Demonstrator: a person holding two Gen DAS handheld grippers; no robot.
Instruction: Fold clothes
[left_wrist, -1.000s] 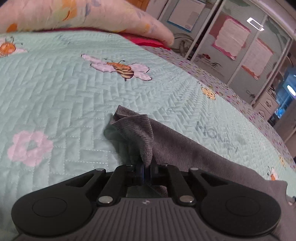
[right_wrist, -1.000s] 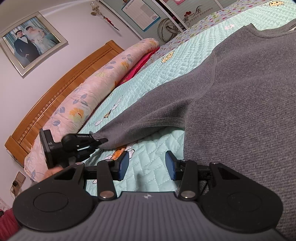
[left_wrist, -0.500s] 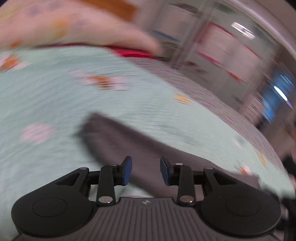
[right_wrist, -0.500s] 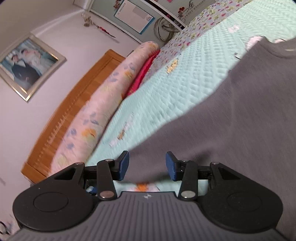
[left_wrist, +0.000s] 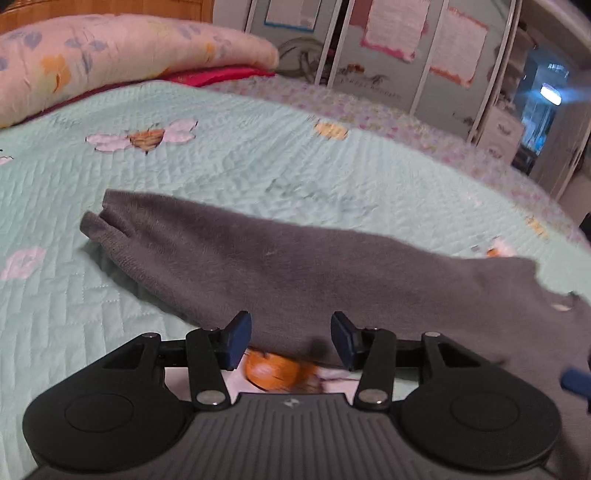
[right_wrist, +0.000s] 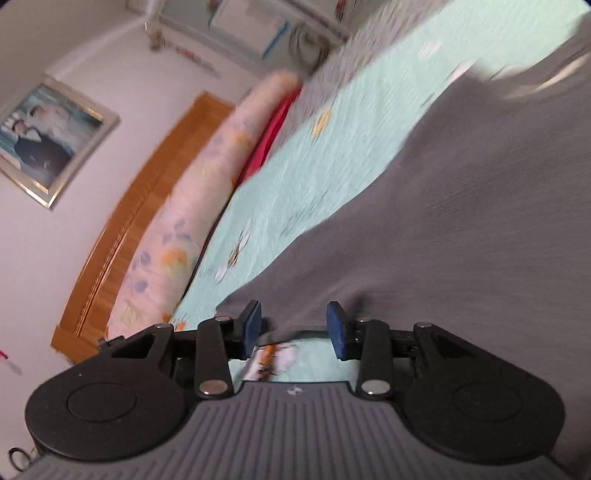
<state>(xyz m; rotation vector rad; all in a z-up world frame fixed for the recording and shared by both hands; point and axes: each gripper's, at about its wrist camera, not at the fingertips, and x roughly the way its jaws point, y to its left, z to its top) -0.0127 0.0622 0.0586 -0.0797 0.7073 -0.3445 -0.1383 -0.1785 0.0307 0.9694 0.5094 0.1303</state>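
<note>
A grey knit sweater (left_wrist: 280, 266) lies on the mint quilted bedspread (left_wrist: 229, 162). Its sleeve stretches flat to the left, with the cuff (left_wrist: 99, 221) at its far end. My left gripper (left_wrist: 290, 339) is open just short of the sleeve's near edge, nothing between its blue pads. In the right wrist view the sweater's body (right_wrist: 461, 229) fills the right side. My right gripper (right_wrist: 293, 328) is open, its pads on either side of the sweater's near edge. That view is blurred.
A long floral bolster (left_wrist: 110, 62) over a red one (left_wrist: 218, 75) lies at the head of the bed, against a wooden headboard (right_wrist: 147, 192). Wardrobe doors (left_wrist: 406, 48) stand beyond the bed. A framed photo (right_wrist: 48, 140) hangs on the wall.
My left gripper has let go of the sleeve cuff, opened and pulled back; the sleeve now lies flat. My right gripper stayed open and swung toward the sweater's edge.
</note>
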